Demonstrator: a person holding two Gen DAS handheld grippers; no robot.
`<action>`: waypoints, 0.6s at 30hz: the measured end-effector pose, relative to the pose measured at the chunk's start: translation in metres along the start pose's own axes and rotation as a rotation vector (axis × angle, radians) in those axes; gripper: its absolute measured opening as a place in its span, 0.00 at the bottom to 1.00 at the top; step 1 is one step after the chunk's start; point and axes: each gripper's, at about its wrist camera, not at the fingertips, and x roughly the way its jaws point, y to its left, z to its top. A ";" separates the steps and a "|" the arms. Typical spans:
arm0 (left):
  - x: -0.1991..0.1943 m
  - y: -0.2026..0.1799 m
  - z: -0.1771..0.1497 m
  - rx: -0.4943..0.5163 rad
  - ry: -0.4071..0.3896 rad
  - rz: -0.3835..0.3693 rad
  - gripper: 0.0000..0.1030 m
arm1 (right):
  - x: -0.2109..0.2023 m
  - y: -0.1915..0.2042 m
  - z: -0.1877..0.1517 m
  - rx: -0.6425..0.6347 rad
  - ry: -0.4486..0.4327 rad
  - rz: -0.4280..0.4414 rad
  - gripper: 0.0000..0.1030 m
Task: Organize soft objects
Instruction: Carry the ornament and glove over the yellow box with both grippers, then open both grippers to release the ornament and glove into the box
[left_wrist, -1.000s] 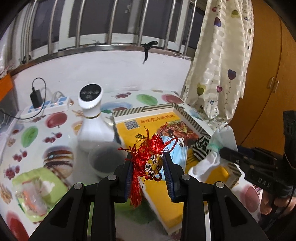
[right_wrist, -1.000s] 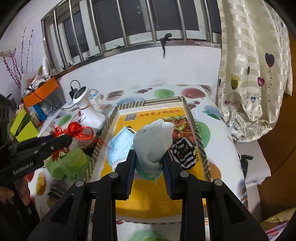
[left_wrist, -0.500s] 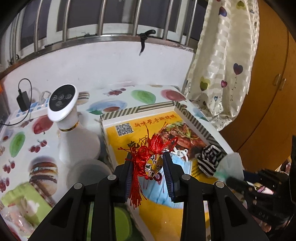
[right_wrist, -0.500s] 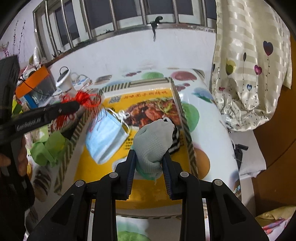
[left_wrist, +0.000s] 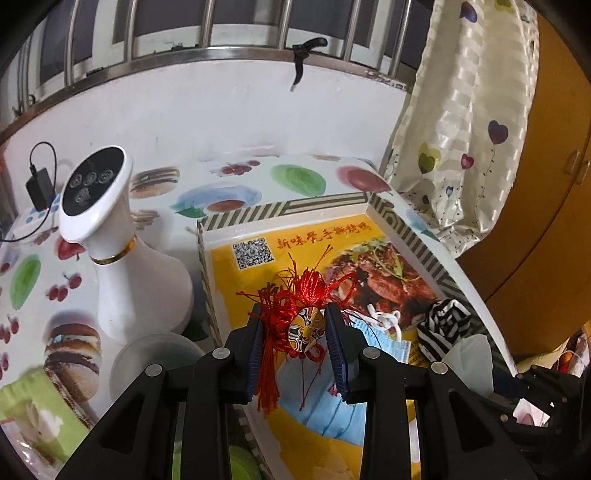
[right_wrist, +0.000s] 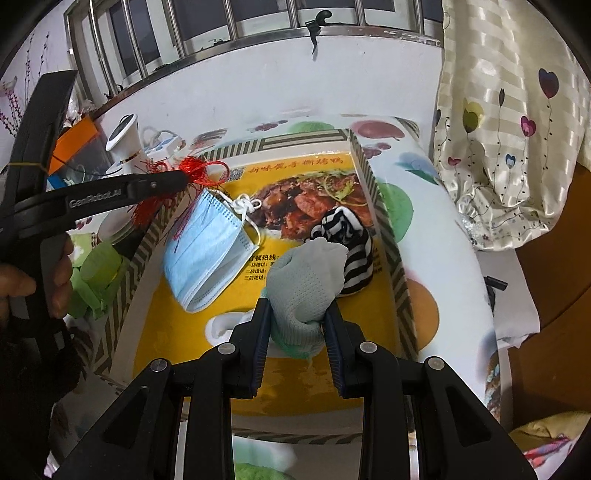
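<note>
"GenRobot.AI", somewhat blurred, along the left claw (right_wrist: 184, 179); QR code (left_wrist: 253, 253) on the yellow box (left_wrist: 314, 435).

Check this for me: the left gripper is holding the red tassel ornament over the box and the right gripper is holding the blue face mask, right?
Not quite. The right gripper is shut on the grey-green glove, not the blue face mask, which lies loose in the box, as the right wrist view shows. The left gripper does hold the red tassel ornament over the box.
</note>
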 end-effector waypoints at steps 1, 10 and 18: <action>0.002 0.000 0.000 -0.002 0.005 -0.001 0.29 | 0.001 0.000 0.000 0.003 0.001 0.001 0.29; 0.011 0.003 -0.005 -0.014 0.031 -0.016 0.32 | 0.006 0.000 0.000 0.016 0.001 -0.011 0.32; 0.010 0.002 -0.006 -0.012 0.030 -0.021 0.39 | 0.005 0.000 0.000 0.033 -0.014 -0.018 0.38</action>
